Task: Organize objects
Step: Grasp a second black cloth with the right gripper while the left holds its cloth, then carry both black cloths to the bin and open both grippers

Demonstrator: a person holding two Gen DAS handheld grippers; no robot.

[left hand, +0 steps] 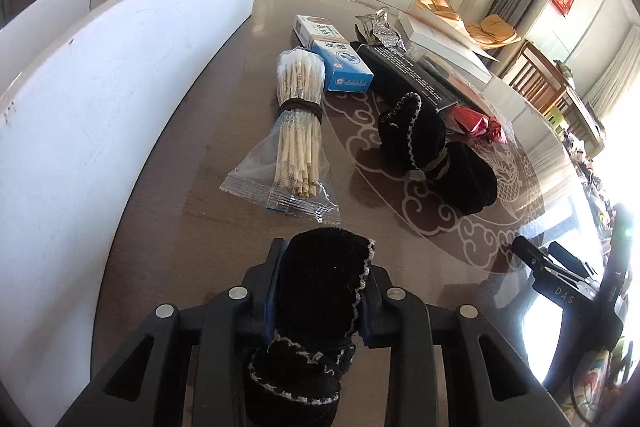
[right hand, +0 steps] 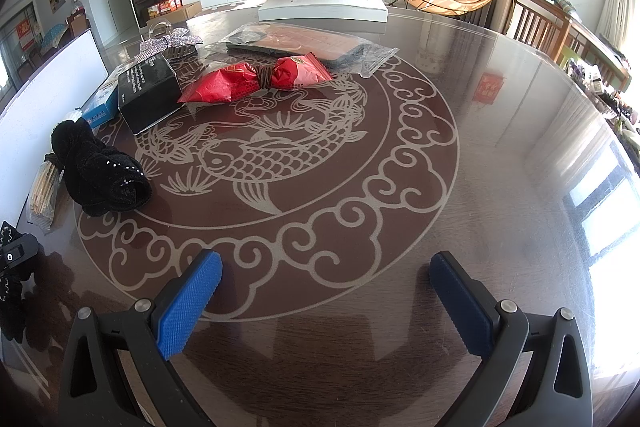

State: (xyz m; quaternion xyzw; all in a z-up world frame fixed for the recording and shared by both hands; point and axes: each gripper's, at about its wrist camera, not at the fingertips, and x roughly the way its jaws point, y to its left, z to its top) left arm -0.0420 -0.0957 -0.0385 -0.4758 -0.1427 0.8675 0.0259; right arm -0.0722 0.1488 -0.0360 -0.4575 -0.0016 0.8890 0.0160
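A black velvet scrunchie sits clamped in the left tool; the right tool gapes wide, empty.

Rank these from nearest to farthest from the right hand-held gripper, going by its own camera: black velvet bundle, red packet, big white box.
From the right hand-held gripper:
1. Black velvet bundle, on the left.
2. Red packet, middle of the table, farther back.
3. Big white box, at the table's far edge.
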